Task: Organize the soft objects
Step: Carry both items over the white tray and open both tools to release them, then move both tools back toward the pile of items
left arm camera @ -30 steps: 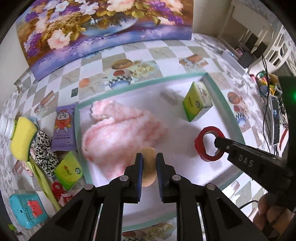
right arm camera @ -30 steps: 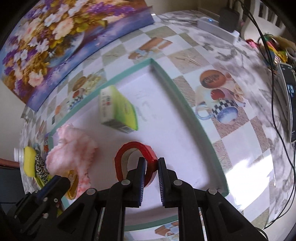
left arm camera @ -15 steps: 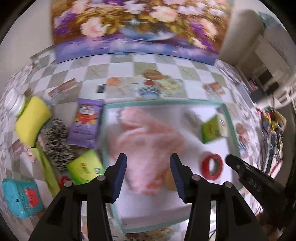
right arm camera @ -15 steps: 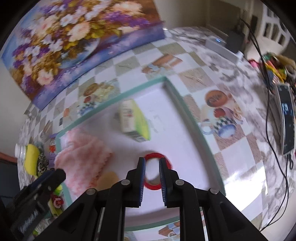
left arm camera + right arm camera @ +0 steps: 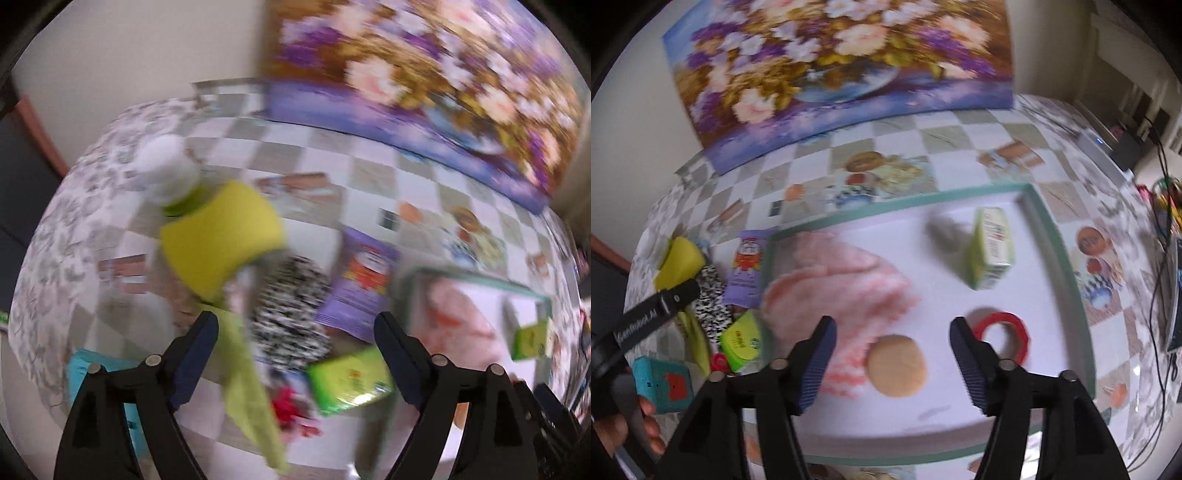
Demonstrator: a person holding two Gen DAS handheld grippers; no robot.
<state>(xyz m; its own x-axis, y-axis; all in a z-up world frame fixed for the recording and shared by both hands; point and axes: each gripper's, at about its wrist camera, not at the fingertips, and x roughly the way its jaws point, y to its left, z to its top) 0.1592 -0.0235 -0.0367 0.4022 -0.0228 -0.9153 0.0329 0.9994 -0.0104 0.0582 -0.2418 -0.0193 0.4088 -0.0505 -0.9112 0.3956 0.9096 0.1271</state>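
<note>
Checkered worktop [image 5: 960,136], green-rimmed tray [image 5: 1067,266] ahead of the right tool, purple packet [image 5: 744,273] and yellow sponge [image 5: 679,262] far left

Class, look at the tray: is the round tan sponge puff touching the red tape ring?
Apart. The right wrist view shows bare white tray floor between the round tan sponge puff and the red tape ring.

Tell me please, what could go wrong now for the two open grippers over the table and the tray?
The left gripper hangs open over a crowded pile: black-and-white cloth, yellow sponge, purple packet. Its blurred view suggests fast motion, so it might pinch the wrong item.

The right gripper could nudge the round tan pad or red ring in the tray.
</note>
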